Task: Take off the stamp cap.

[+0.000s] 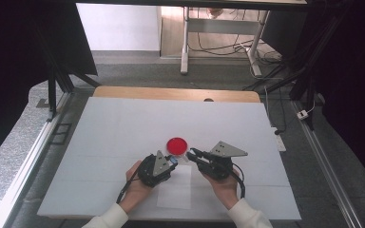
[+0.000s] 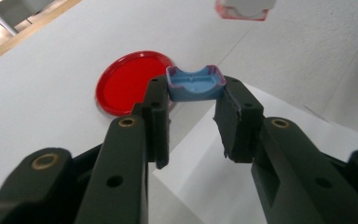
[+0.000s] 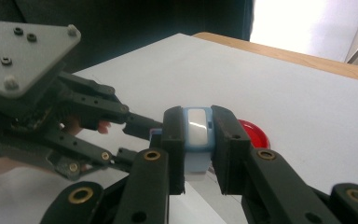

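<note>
No legible text, label, brand, number or sign on anything.

Two black grippers, left gripper [image 1: 171, 160] and right gripper [image 1: 193, 154], carry brass-pinned jaws, grey screwed triangular plates, black cables; white sleeves [image 1: 108, 218]

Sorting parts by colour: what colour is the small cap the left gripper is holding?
The cap is light blue, clearest in the left gripper view.

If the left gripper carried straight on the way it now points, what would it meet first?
Probably the red disc on the table, just beyond the blue cap that the left gripper holds; depth is uncertain.
</note>
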`<state>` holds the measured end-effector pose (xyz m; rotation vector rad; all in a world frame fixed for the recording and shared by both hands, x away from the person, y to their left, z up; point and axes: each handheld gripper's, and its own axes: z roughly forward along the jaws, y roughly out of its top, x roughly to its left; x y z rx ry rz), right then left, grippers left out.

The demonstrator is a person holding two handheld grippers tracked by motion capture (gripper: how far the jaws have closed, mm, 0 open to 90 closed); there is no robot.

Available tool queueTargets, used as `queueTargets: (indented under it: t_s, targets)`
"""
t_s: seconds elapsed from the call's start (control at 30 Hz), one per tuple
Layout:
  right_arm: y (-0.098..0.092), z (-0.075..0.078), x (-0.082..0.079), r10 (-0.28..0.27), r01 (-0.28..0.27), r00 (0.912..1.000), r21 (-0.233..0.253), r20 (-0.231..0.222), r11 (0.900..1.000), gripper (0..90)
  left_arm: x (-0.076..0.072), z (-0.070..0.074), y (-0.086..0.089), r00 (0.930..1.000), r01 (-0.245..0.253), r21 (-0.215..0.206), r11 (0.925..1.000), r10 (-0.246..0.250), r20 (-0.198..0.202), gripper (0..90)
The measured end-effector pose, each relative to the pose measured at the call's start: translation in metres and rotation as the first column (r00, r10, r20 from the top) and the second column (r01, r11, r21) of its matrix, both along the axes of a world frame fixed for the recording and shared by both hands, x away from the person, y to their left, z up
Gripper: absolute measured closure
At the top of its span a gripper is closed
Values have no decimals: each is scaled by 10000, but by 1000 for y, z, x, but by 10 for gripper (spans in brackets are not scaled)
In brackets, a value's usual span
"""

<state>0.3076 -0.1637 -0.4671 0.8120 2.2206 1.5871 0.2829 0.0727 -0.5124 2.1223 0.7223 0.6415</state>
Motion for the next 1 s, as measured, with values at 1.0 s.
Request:
queueTargets:
  t_s: [1.0]
  targets:
    - [-11,-3,6,-4,10,9998,-353,185,9994,755,-18,11,68,9977,-169,-1350,9907,79,-669,657]
